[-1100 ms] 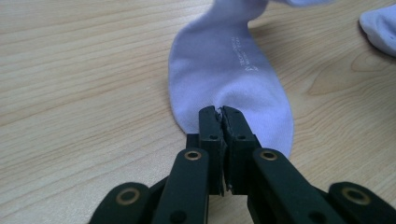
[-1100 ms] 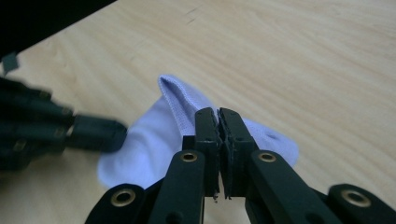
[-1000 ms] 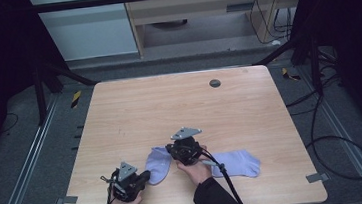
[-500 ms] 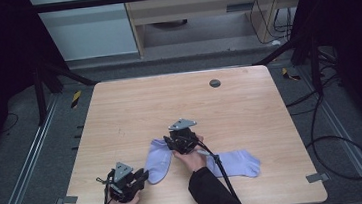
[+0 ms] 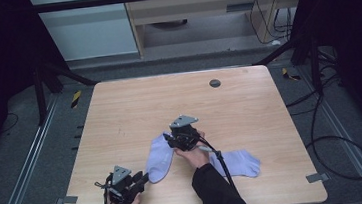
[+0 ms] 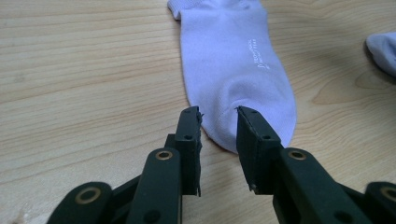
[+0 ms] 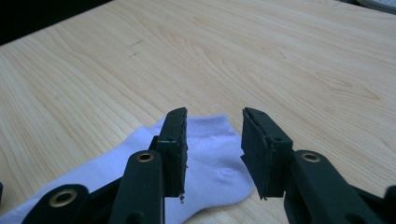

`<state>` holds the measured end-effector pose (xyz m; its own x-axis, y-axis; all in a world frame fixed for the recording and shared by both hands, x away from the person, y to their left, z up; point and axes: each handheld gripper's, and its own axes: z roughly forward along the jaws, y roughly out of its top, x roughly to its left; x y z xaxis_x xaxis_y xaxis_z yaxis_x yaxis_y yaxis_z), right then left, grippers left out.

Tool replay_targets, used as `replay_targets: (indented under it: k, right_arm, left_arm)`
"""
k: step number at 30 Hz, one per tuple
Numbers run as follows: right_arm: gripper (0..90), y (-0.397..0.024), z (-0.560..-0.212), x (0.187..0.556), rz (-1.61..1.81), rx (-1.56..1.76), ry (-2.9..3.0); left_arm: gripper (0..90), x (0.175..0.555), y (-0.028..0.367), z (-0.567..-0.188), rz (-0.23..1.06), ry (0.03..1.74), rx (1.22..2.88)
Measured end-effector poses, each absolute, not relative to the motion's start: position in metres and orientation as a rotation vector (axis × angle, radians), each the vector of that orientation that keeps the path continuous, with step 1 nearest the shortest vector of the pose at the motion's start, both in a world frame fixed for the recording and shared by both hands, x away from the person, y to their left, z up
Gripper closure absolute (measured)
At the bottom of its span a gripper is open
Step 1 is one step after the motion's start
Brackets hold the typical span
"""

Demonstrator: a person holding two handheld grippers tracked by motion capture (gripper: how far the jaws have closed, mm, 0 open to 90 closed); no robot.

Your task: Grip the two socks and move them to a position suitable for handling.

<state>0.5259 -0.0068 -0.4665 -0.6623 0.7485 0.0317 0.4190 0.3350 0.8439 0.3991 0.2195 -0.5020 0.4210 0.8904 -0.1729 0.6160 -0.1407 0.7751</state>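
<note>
Sock (image 5: 158, 158) lies flat, lower centre of the surface (image 5: 249, 100). Left gripper (image 5: 143, 178), lower left, jaws released and just been opening, toe between them untouched. Right gripper (image 5: 168, 139) likewise released over the cuff. Second sock (image 5: 240, 164) lower right. Best withdraw level, not snagging fabric. Upper half is free; near edge close.

A pale lilac fabric ankle sock (image 5: 157, 158) is lying flat on the light wooden table (image 5: 249, 105), running diagonally near the front edge. A second matching lilac sock (image 5: 239, 163) is lying flat to its right, apart.
</note>
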Motion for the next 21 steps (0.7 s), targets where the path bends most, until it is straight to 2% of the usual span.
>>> replay_targets:
  k: [9, 18, 21]
  right_arm:
    - [66.2, -0.005, -0.493, 0.544, 1.107, 1.093, 2.284]
    - [70.6, -0.009, -0.504, 0.550, 1.063, 1.143, 2.271]
    - [79.9, -0.009, -0.504, 0.548, 1.058, 1.145, 2.279]
  left_arm:
    - [69.1, 0.398, 0.212, -0.503, 0.409, 1.283, 1.857]
    - [68.6, 0.400, 0.208, -0.499, 0.424, 1.280, 1.845]
    - [72.6, 0.404, 0.202, -0.506, 0.412, 1.300, 1.871]
